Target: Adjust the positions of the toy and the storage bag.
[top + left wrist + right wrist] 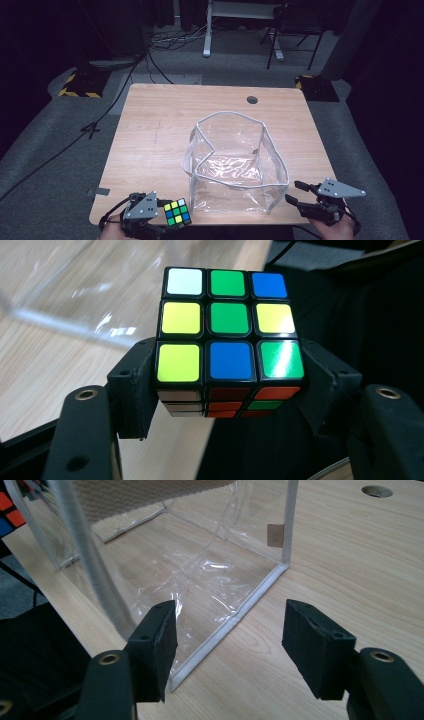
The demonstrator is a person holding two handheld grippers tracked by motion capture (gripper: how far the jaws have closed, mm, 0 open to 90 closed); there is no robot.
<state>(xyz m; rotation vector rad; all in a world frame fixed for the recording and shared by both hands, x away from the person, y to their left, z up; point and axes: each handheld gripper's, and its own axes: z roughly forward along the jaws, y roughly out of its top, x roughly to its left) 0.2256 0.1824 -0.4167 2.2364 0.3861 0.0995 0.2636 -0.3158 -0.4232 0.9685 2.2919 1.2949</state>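
Note:
A scrambled puzzle cube (177, 212) with black edges hangs at the table's front edge, left of a clear plastic bag (235, 160). My left gripper (165, 216) is shut on the cube (229, 340), one jaw against each side. The cube's top face shows white, green, blue and yellow squares. The bag (200, 575) stands open with white piping along its rim. My right gripper (294, 192) hovers open at the bag's front right corner, nothing between its jaws. In the right gripper view the right gripper (230, 640) straddles the bag's bottom seam.
The wooden table (150, 130) has a round cable hole (252, 99) at the back right. A grey tape strip (101, 191) lies near the front left corner. Cables and chair legs stand on the floor beyond the table.

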